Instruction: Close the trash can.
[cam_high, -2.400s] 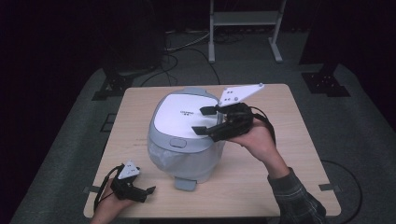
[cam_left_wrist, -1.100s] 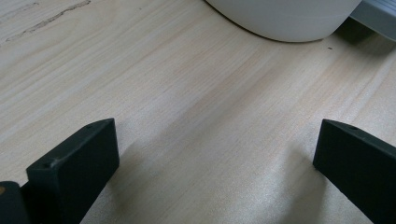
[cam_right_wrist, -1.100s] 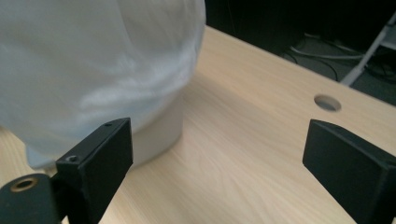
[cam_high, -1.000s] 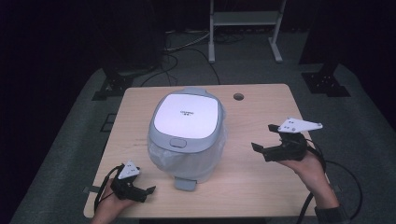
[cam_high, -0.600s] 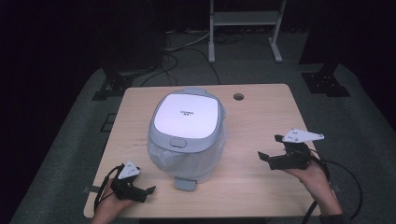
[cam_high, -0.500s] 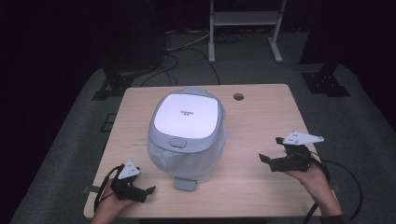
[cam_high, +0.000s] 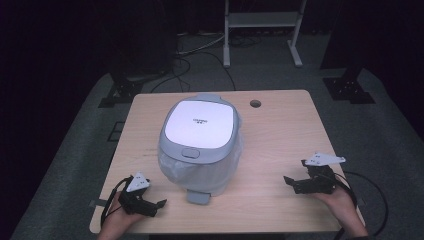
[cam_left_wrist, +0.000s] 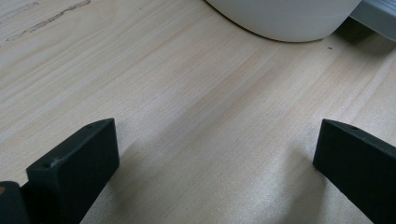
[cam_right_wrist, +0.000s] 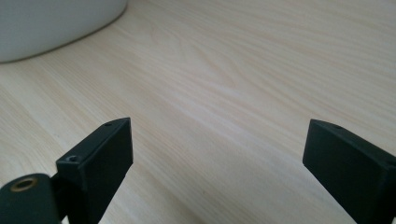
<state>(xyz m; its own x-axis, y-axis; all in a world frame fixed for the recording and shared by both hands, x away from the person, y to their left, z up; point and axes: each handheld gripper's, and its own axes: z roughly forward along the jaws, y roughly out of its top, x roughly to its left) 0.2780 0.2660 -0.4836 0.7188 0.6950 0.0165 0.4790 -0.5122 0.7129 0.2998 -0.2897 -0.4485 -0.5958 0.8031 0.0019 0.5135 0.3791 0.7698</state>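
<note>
Centrally, white rice cooker (cam_high: 200, 145), lid shut, grey trim, upright.

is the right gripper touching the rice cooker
Apart. The high view shows bare table between the right gripper and the rice cooker.

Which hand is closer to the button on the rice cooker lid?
Probably the left. The left gripper rests open near the rice cooker, below its lid button; the right gripper lies open farther off.
</note>
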